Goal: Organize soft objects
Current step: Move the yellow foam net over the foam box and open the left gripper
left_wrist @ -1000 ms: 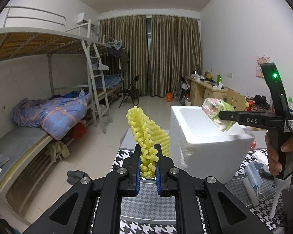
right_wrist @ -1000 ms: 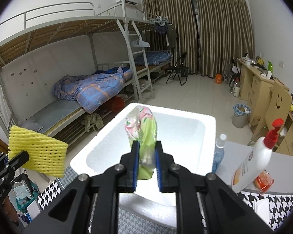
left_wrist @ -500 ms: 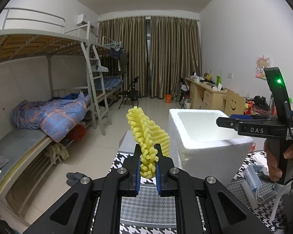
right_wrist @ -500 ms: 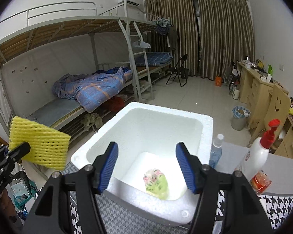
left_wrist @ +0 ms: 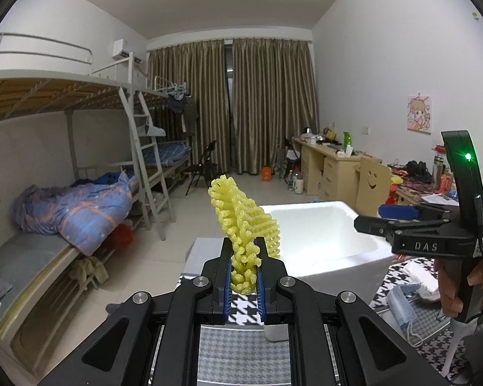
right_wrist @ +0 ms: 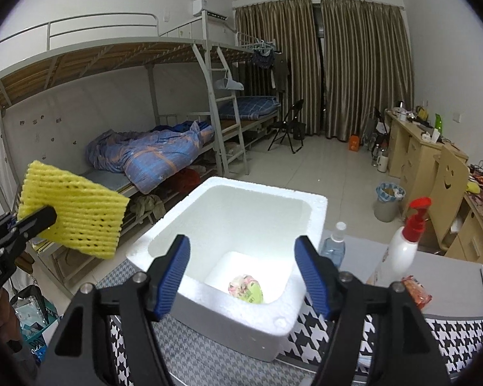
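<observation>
My left gripper is shut on a yellow foam net and holds it up, left of the white foam box. The net also shows at the left of the right wrist view. My right gripper is open and empty, above the near rim of the foam box. A pink and green soft packet lies on the box floor. The right gripper also shows in the left wrist view, over the box's right side.
A houndstooth cloth covers the table. A white pump bottle with red top, a small clear bottle and a red snack packet stand right of the box. A blue face mask lies on the table. Bunk beds are at left.
My right gripper opened and let go of the pink and green packet, which dropped into the foam box. The left gripper has risen slightly with the yellow net.
</observation>
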Motion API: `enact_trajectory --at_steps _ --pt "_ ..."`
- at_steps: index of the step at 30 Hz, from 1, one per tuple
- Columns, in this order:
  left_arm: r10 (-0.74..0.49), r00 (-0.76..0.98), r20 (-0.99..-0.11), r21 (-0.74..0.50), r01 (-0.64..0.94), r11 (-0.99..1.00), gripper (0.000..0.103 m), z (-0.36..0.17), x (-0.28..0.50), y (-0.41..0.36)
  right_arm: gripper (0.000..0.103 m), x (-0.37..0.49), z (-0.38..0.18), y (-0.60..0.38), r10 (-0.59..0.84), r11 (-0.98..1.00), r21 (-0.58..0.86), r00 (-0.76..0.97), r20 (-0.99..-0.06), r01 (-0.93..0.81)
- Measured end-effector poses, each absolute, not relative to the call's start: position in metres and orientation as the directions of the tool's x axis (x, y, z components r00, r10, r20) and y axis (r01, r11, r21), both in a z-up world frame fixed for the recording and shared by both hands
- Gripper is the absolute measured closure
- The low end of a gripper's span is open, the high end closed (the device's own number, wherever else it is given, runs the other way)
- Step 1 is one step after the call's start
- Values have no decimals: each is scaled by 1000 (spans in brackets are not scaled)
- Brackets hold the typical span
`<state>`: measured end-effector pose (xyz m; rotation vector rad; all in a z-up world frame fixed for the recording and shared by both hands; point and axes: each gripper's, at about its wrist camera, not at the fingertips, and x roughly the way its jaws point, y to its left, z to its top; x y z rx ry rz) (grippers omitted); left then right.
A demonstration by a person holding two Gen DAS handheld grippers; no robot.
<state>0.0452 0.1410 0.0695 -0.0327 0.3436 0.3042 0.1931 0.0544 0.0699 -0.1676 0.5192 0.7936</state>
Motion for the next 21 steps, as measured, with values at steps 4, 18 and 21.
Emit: enact_trajectory --at_steps 4,18,21 --pt "274 901 -335 20 -284 958 90 75 47 137 27 189 71 46 639 699 45 594 -489 -714" --pt "221 911 -349 60 -214 975 90 86 71 111 19 176 72 16 609 736 15 652 -452 -677" --pt "207 912 -355 62 -198 978 90 88 82 106 18 175 69 5 596 749 18 662 -454 -662"
